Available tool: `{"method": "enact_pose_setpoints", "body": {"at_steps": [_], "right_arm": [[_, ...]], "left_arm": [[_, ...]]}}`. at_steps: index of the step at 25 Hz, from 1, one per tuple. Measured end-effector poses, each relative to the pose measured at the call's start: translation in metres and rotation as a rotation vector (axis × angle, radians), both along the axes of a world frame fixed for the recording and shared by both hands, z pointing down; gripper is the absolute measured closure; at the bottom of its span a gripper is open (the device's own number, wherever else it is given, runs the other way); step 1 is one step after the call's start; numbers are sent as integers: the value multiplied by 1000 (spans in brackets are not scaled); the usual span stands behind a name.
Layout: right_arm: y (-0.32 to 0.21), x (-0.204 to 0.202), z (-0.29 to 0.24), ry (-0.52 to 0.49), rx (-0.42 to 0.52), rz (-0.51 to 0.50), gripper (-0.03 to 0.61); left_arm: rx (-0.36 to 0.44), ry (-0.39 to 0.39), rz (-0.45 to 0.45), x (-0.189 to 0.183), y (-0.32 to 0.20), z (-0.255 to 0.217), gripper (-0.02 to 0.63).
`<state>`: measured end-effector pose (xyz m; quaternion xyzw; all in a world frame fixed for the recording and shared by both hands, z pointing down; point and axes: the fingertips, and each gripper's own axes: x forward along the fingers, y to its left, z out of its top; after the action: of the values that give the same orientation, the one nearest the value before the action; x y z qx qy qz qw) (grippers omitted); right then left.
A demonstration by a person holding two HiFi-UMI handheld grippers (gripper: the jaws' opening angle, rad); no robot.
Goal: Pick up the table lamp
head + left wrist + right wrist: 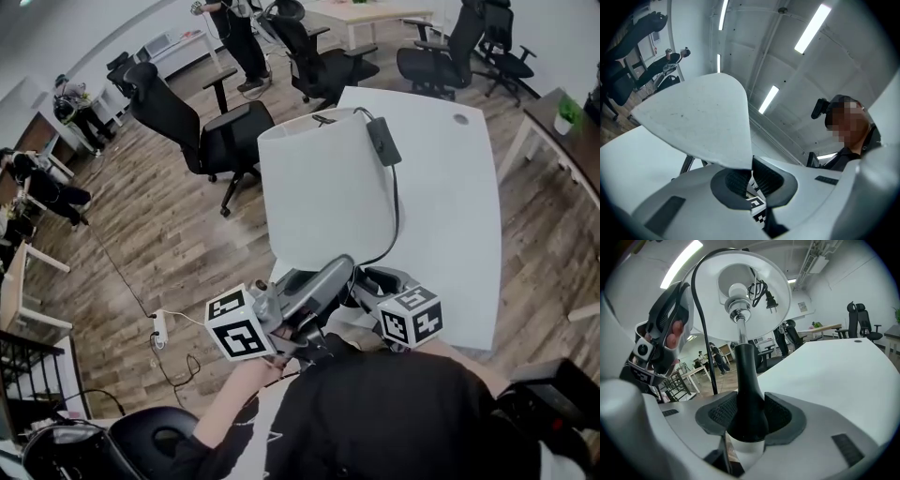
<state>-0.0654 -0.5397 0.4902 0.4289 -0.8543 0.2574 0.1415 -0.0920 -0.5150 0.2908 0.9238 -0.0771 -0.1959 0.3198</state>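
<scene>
Table lamp [323, 187], right gripper [749, 420] (apparently aloft)

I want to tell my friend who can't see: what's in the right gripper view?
The right gripper clamps a lamp by its black stem, seen from below. Its white shade spreads overhead with the bulb and plug inside; the left gripper pinches its rim. A white table stretches right.
</scene>
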Motion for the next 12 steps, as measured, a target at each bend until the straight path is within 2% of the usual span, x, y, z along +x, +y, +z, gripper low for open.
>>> {"method": "enact_pose_setpoints", "body": {"at_steps": [6,12], "right_arm": [[34,39,-10,5,33,-26,388],[80,110,-15,21,55,-58,388]], "left_arm": [[47,34,-45,37,36,-10,595],[67,43,-70,106,86,-14,595]]}}
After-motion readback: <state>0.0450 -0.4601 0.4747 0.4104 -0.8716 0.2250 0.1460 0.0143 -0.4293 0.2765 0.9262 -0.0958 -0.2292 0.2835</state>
